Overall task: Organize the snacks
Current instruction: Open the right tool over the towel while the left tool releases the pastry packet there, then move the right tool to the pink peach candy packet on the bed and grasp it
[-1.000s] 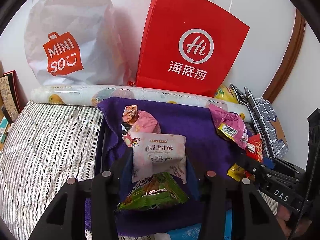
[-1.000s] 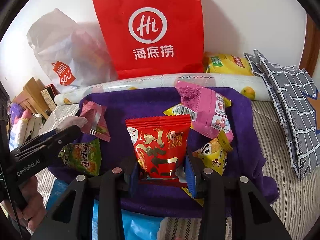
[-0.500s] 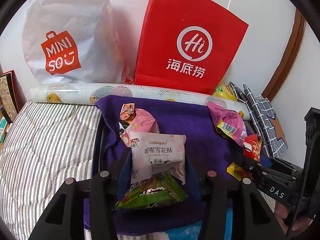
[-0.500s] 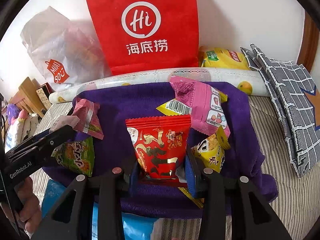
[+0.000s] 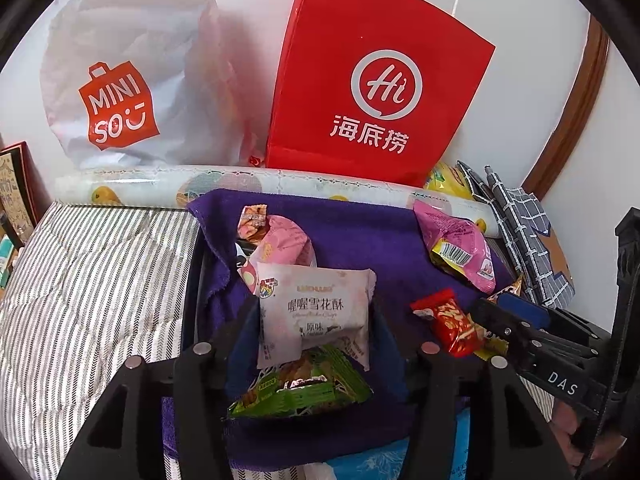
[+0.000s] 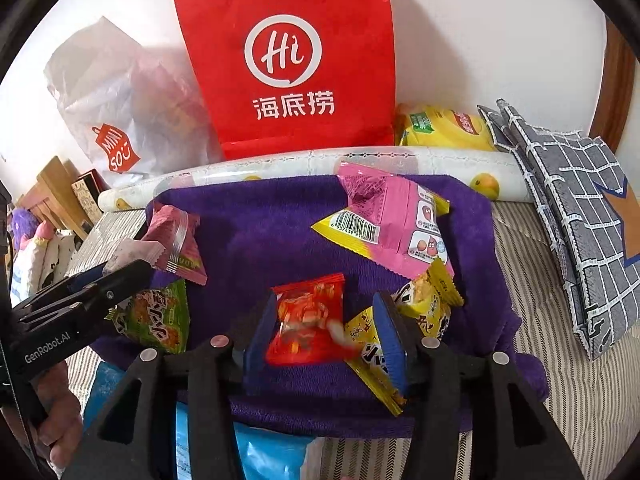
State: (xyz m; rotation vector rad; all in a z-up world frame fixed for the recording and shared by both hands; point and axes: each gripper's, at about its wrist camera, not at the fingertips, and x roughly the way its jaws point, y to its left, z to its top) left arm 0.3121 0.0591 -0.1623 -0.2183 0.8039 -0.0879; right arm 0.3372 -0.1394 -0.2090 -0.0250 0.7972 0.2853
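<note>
As both jaws open, red packet (image 6: 308, 320) loose between right gripper (image 6: 326, 336), white packet (image 5: 316, 312) between left gripper (image 5: 312, 328)

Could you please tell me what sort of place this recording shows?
Probably a bedroom at home: snacks lie on a purple towel spread over striped bedding, with shopping bags against the wall.

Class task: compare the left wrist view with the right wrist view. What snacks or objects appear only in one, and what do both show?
Only the left wrist view shows the printed front of the white snowflake-crisp packet, lying between the opening jaws of the left gripper with the green packet.

Only the right wrist view shows the wooden boxes at far left and the whole yellow chip bag.

Both show the red paper bag, the Miniso bag, the purple towel, the pink packet and the small red packet, now between the right gripper's opening jaws.
</note>
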